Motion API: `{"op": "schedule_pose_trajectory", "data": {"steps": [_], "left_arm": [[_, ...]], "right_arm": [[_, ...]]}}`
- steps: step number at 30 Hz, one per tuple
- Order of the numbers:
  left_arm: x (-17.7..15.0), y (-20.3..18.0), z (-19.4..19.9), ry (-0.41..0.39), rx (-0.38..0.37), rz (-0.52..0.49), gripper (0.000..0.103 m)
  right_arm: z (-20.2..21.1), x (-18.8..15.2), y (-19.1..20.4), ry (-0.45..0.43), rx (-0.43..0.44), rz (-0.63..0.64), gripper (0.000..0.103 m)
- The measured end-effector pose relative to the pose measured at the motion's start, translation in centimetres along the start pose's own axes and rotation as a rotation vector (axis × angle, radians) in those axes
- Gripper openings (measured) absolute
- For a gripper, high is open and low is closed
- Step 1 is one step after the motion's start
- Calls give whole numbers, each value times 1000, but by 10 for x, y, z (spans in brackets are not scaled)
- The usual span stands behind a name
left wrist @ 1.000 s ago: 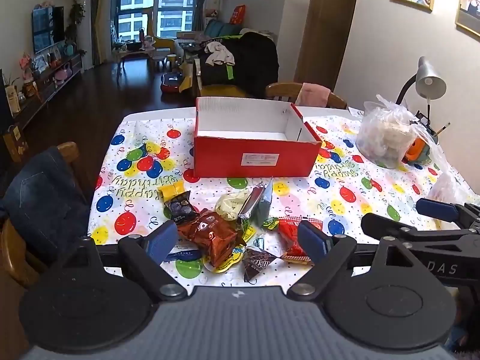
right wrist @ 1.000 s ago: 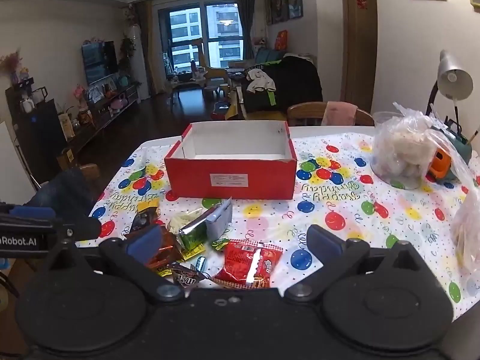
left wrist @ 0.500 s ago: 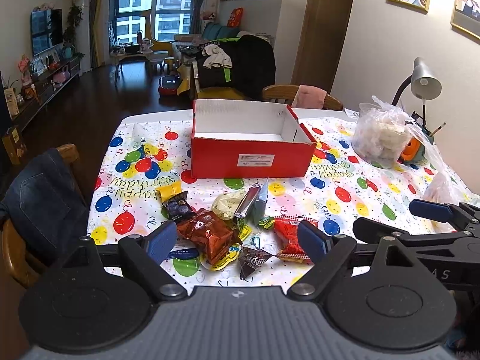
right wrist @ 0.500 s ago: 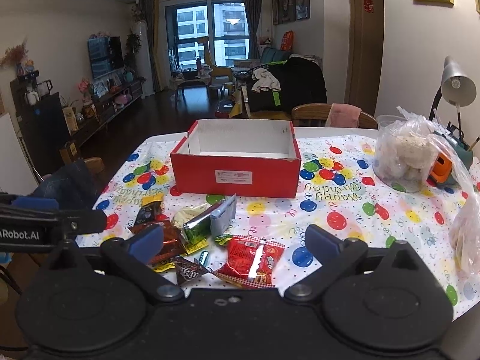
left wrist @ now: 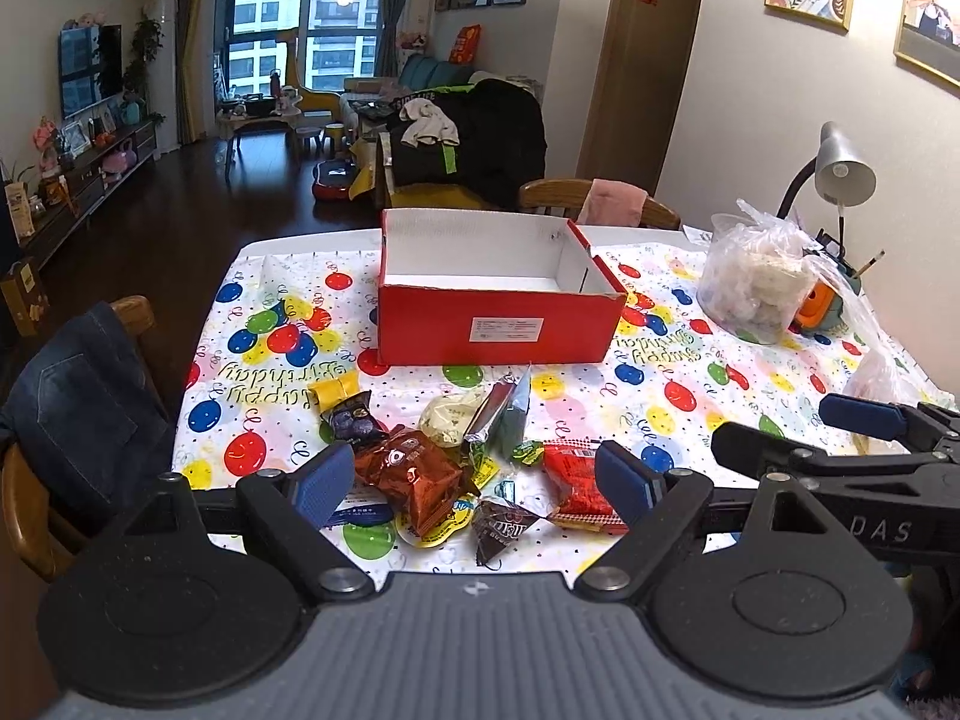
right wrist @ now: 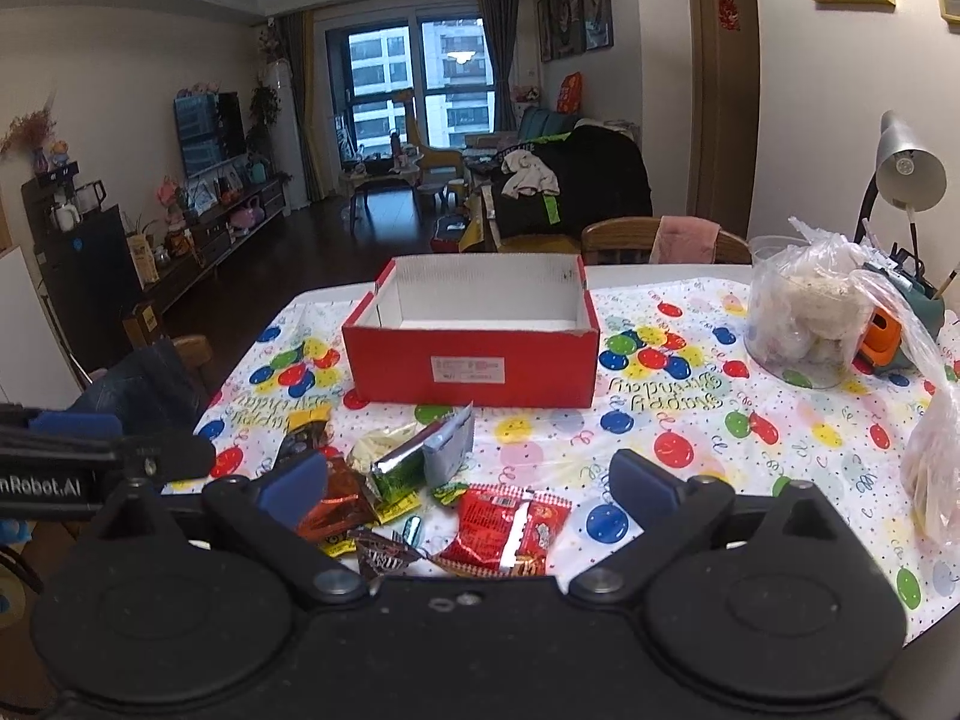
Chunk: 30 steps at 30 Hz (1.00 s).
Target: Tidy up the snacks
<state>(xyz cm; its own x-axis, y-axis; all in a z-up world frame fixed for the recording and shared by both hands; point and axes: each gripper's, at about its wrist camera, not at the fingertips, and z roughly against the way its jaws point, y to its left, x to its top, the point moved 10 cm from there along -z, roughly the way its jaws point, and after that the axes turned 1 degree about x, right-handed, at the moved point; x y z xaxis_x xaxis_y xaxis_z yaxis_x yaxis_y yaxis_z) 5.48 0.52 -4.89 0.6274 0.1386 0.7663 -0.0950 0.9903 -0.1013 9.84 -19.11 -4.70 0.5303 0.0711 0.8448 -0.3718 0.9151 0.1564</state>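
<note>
A pile of snack packets lies near the table's front edge: an orange-brown bag (left wrist: 414, 474), a red packet (left wrist: 576, 483) (right wrist: 507, 528), a silver-green pouch (left wrist: 501, 414) (right wrist: 420, 456), a small brown M&M's packet (left wrist: 501, 531) (right wrist: 381, 558) and a dark blueberry packet (left wrist: 354, 420). Behind them stands an open, empty red box (left wrist: 498, 330) (right wrist: 474, 360). My left gripper (left wrist: 474, 480) hovers open over the pile, nothing between its fingers. My right gripper (right wrist: 468, 486) is open too, above the red packet. Each gripper shows at the edge of the other's view.
A balloon-print cloth (left wrist: 660, 372) covers the table. A clear bag of pale food in a tub (left wrist: 756, 288) (right wrist: 810, 318), an orange-teal object (right wrist: 888, 336) and a desk lamp (left wrist: 840, 174) stand at the right. Another plastic bag (right wrist: 936, 468) lies at the right edge. Chairs (left wrist: 78, 408) flank the table.
Both views have tilted up very slightly, so the snacks and box sit a little lower in frame. Nothing on the table has moved and both grippers stay open.
</note>
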Motion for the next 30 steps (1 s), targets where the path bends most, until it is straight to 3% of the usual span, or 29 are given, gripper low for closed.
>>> {"op": "schedule_pose_trajectory", "data": {"steps": [30], "left_arm": [[-4,-3,-4,15,-17,2,88]], "right_arm": [[1,1,4,1,6,12,100]]}}
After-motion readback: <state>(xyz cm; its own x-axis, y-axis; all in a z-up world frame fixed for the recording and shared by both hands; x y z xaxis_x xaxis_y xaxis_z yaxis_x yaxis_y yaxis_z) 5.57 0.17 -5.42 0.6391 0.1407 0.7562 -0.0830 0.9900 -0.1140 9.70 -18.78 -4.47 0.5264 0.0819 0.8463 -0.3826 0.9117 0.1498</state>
